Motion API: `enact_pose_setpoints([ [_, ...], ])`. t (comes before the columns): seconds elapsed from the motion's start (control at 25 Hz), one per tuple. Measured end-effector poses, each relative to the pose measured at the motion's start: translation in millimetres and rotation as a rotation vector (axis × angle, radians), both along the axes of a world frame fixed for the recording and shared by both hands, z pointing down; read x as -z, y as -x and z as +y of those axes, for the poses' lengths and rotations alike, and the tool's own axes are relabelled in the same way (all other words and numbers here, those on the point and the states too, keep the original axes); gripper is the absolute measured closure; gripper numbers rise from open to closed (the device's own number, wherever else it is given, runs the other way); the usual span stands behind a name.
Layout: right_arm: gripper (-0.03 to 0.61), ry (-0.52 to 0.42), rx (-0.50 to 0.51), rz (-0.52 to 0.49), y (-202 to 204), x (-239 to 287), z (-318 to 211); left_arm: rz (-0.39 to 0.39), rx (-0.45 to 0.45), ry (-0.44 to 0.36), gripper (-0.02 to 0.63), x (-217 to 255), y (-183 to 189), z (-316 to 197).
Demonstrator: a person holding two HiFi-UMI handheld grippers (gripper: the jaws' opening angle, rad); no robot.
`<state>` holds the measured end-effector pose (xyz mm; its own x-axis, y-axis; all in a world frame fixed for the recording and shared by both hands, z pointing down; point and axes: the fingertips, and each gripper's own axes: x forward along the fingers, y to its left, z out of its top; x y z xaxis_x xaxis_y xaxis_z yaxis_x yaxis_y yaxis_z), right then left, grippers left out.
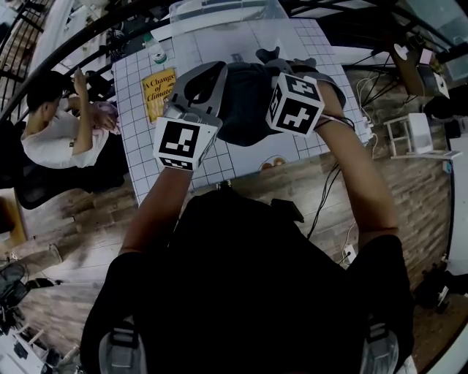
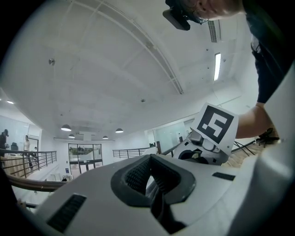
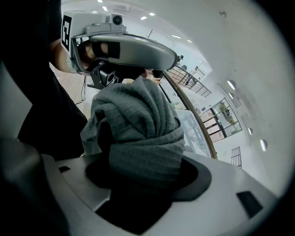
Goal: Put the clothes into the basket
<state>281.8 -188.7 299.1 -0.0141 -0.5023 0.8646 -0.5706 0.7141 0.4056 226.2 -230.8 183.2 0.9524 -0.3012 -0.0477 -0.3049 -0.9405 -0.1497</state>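
A dark grey knitted garment [image 1: 245, 102] hangs bunched between my two grippers above the white grid table [image 1: 139, 150]. My right gripper [image 3: 143, 170] is shut on the garment [image 3: 138, 124], whose folds fill its jaws and hide the pads. In the head view the right gripper [image 1: 285, 80] sits at the cloth's right side and my left gripper [image 1: 199, 86] at its left. The left gripper [image 2: 148, 177] points up at the ceiling with its pads together and no cloth showing between them. A clear plastic basket [image 1: 227, 11] stands at the table's far edge.
A yellow book [image 1: 159, 91] and a small bottle [image 1: 156, 52] lie on the table's left part. A person in a white shirt [image 1: 55, 135] sits left of the table. Cables [image 1: 362, 95] and a white stool [image 1: 409, 135] are on the wooden floor at right.
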Motion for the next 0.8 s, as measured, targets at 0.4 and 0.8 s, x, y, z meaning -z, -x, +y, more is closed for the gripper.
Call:
enact_pose_setpoints([
  [0.4, 0.268, 0.004, -0.006, -0.016, -17, -17, -50, -0.008, 0.016, 0.023, 0.611, -15, -14, -52],
  [0.8, 0.268, 0.020, 0.003, -0.031, -42, -50, -81, -0.011, 0.014, 0.061, 0.611, -43, -43, -82],
])
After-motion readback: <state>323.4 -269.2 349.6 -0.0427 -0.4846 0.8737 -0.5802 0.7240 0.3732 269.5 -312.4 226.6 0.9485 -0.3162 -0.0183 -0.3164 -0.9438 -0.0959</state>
